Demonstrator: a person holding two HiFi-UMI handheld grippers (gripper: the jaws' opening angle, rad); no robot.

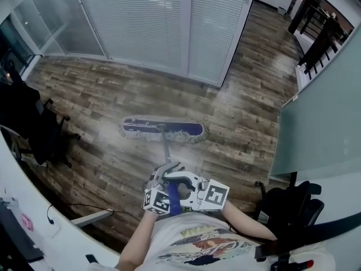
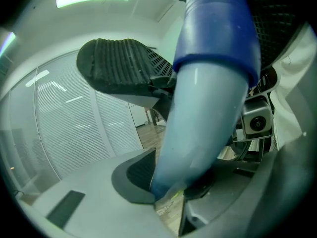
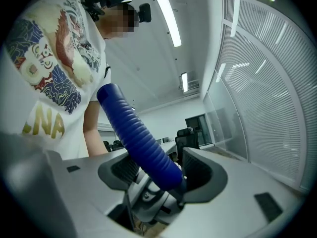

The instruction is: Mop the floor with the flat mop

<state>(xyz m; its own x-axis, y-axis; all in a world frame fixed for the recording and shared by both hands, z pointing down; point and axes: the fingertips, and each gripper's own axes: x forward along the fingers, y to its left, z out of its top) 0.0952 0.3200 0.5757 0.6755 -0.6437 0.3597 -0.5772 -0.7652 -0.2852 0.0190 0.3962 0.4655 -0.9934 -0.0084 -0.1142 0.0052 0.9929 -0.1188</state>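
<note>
Your shirt point(image 1: 194, 243) fills the bottom edge of the head view, and just ahead of it both grippers sit close together on the upper end of the flat mop point(image 1: 165, 148). You have the left gripper point(image 1: 167, 171) angled forward and down, the lower of the two on the handle. In its own view the jaws stand only partly apart, with the pale shaft point(image 2: 198, 118) running between them. The dark pads press against it on either side, just below the blue collar point(image 2: 218, 29) where the grip begins. You have the right gripper point(image 1: 179, 189) just beside the left one, higher on the handle. Its view looks back toward your chest. Its jaws are closed around the blue ribbed grip point(image 3: 141, 140), which passes through the gap near the root of the jaws and sticks up and to the left beyond them. From your grippers the shaft slopes away to the mop head point(image 1: 163, 130), which lies flat and crosswise on the wood-pattern floor point(image 1: 242, 117). It is well clear of the white blinds point(image 1: 146, 21) beyond it and of the black office chair point(image 1: 39, 134) at the left.
</note>
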